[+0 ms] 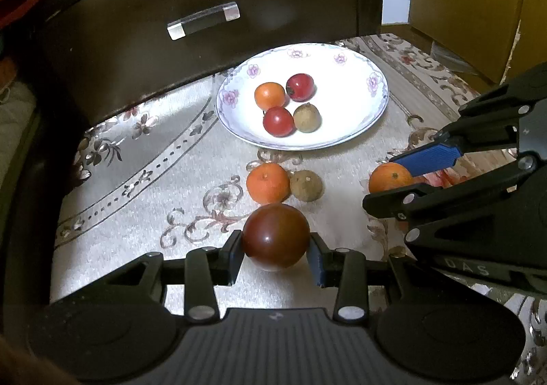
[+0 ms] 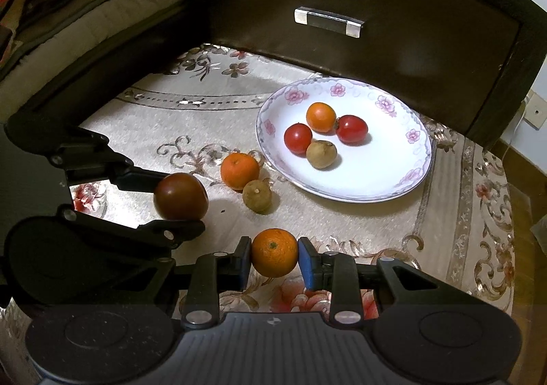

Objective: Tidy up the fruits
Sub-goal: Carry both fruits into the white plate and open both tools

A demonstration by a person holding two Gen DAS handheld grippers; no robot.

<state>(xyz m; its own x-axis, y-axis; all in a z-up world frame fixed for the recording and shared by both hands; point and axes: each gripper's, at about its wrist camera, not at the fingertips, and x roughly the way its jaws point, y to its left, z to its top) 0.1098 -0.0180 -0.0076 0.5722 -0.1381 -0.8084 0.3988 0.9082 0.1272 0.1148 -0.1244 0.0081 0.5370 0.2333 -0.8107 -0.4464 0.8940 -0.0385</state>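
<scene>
Gripping a dark tomato (image 1: 275,236) at lower centre, left gripper (image 1: 276,250), right gripper (image 2: 274,257) clamping an orange (image 2: 275,252) low in its frame, one orange (image 1: 267,182) and one brown fruit (image 1: 306,185) touching on the cloth (image 1: 136,214), plate (image 1: 359,135) above holding four: two red tomatoes, one orange, one brown fruit, both grippers level, pointing toward the plate.

Open cloth (image 2: 191,118): bare stretch at centre left of the right wrist view, passable up to the dark drawer front (image 2: 376,29), which walls off the top of the frame directly behind the plate (image 2: 415,180). Obstacles at frame centre: orange (image 2: 239,170) and brown fruit (image 2: 257,196), touching, just beside the plate's near rim. Plate interior: four fruits clustered at its middle, bare white margin around them.
</scene>
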